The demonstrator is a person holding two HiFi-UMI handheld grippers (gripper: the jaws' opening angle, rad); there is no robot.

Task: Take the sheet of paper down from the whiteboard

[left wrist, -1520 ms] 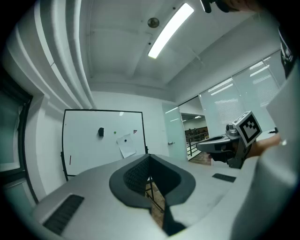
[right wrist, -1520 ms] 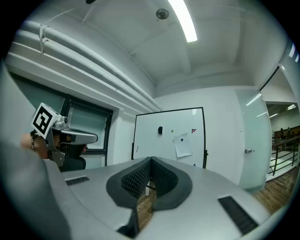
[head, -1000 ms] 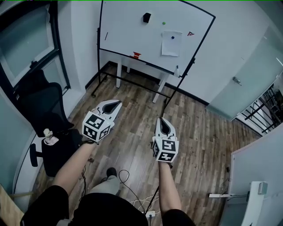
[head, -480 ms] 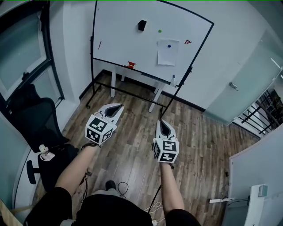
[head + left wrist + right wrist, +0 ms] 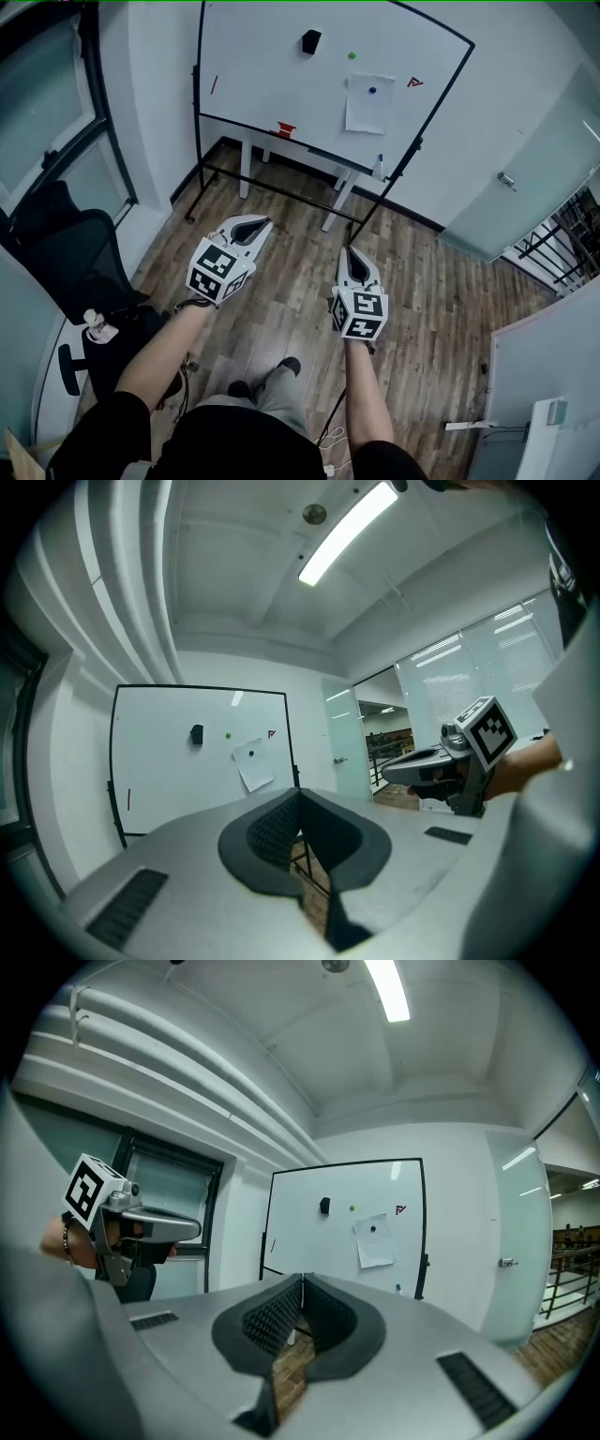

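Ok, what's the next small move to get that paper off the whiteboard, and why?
Probably step closer to the whiteboard: the sheet of paper, pinned under a blue magnet, hangs well beyond the left gripper and right gripper, both shut and empty.

The sheet of paper [image 5: 367,111] is white, its magnet [image 5: 372,91] blue; the whiteboard [image 5: 272,75] is white, black-framed; the floor [image 5: 291,305] shows brown wood-grain planks.

Whiteboard [image 5: 272,84] top cut off by frame edge, red mark [image 5: 415,82] too small to read, chair [image 5: 66,253] partly cropped.
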